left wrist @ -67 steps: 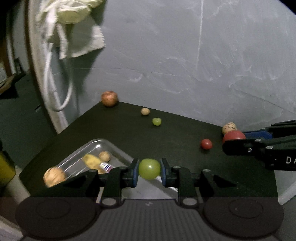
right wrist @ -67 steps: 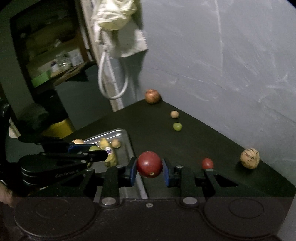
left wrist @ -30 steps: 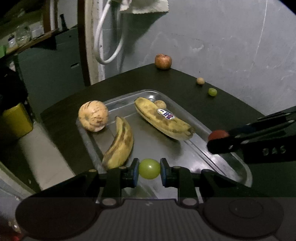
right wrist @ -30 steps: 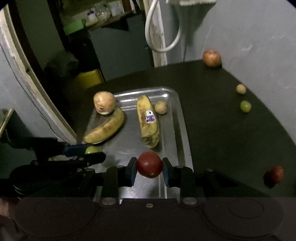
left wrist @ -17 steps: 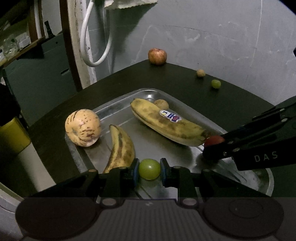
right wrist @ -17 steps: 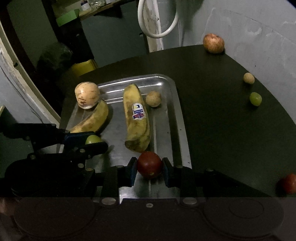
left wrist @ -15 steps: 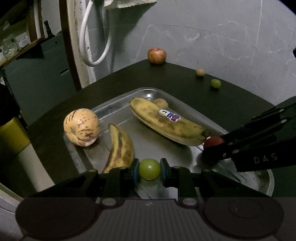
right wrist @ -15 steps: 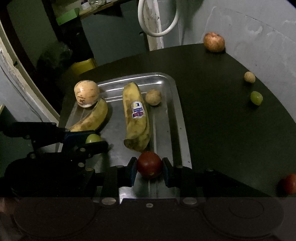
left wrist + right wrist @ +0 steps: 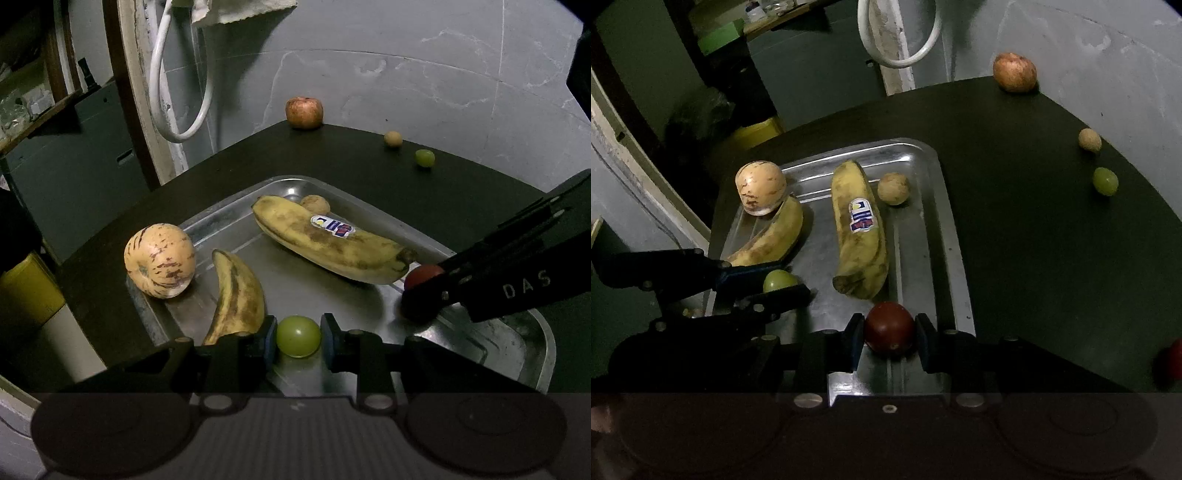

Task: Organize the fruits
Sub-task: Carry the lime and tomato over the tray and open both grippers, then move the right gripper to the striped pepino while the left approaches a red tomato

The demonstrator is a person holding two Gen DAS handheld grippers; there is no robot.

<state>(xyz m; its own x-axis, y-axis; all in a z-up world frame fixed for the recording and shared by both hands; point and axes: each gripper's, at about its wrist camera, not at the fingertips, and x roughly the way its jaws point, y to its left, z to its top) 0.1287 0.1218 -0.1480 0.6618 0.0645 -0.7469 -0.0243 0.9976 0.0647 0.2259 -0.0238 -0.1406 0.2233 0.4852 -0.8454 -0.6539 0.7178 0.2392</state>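
My left gripper [image 9: 298, 334] is shut on a green grape-like fruit [image 9: 298, 336], low over the near end of the metal tray [image 9: 369, 199]. In the right wrist view, my right gripper [image 9: 889, 328] is shut on a dark red round fruit [image 9: 889, 326], also low over the tray [image 9: 945, 221], near its right rim. The left gripper [image 9: 764, 280] with its green fruit [image 9: 779, 279] shows at the left there. The tray holds a stickered banana [image 9: 332, 240], a second banana [image 9: 236, 291], a striped pale melon [image 9: 159, 254] and a small tan fruit [image 9: 314, 204].
On the dark round table beyond the tray lie an apple [image 9: 1014, 72], a small tan fruit [image 9: 1089, 140] and a green grape [image 9: 1105, 181]. A red fruit [image 9: 1176, 358] sits at the right edge. A grey wall runs close behind the table.
Both grippers swung from over the table to above the tray, then sank closer to its floor, each still carrying its fruit. In the last half second they hardly moved.
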